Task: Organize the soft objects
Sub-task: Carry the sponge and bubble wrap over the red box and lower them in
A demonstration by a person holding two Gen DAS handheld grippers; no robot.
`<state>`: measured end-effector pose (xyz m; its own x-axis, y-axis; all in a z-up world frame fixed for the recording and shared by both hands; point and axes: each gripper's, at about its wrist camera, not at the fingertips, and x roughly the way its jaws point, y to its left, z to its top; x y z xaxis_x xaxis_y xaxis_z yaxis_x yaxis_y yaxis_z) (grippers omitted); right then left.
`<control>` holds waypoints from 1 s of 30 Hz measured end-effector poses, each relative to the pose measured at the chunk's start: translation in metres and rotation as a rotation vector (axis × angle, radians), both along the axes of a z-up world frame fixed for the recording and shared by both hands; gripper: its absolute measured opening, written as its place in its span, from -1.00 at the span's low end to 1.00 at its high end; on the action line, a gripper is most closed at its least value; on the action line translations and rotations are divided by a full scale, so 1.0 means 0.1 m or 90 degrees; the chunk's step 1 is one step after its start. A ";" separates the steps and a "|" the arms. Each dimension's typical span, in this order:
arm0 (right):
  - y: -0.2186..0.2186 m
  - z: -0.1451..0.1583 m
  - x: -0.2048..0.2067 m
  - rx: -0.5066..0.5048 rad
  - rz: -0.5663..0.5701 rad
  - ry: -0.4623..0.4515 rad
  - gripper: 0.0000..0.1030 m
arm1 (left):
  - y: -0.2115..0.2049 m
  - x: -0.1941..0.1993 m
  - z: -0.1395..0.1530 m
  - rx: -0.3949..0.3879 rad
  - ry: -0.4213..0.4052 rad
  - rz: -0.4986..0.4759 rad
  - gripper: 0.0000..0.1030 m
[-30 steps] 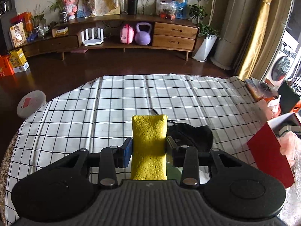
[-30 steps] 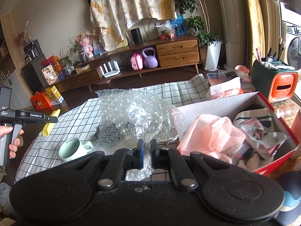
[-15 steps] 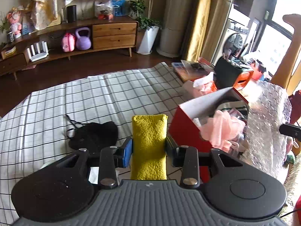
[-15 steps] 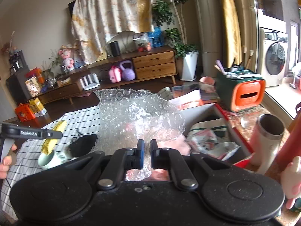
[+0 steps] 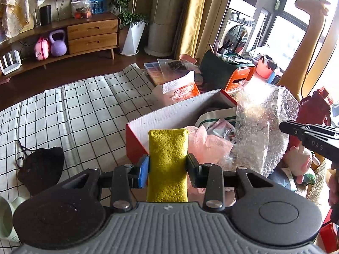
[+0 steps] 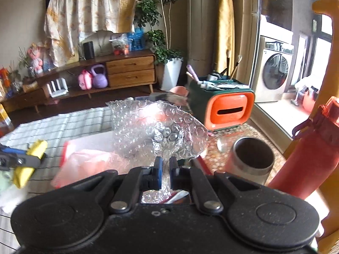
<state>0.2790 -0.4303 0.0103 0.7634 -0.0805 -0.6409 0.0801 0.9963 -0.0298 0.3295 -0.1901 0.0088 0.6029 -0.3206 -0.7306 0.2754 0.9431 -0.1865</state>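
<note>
Now both tools are arriving at the red box (image 5: 135,135), which was off at the right edge of the left wrist view a second ago and is sitting mid-frame. The left tool (image 5: 167,167) is gripping the yellow sponge (image 5: 167,165) just short of the box wall. The right tool (image 6: 165,166) is pinching the bubble wrap (image 6: 156,131) over the box. Release is likely coming next.
</note>
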 end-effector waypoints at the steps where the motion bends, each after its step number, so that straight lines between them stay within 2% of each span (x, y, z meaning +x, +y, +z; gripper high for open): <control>1: -0.05 -0.03 0.03 0.000 -0.005 0.002 -0.89 | -0.04 0.04 0.01 -0.003 -0.002 -0.001 -0.28; 8: -0.12 -0.33 0.29 -0.031 -0.009 0.034 -0.89 | -0.41 0.25 0.03 -0.035 -0.007 -0.023 -0.28; 15: -0.05 -0.59 0.41 -0.052 0.013 0.066 -0.88 | -0.68 0.47 -0.22 -0.027 0.012 -0.032 -0.28; 19: -0.08 -0.66 0.49 -0.052 0.011 0.074 -0.86 | -0.73 0.56 -0.39 -0.026 0.032 -0.033 -0.28; 26: -0.17 -0.78 0.58 -0.028 0.002 0.086 -0.69 | -0.71 0.68 -0.63 -0.015 0.060 -0.026 -0.28; 30: -0.16 -0.78 0.55 -0.028 0.008 0.088 -0.68 | -0.70 0.72 -0.76 -0.004 0.077 -0.023 -0.28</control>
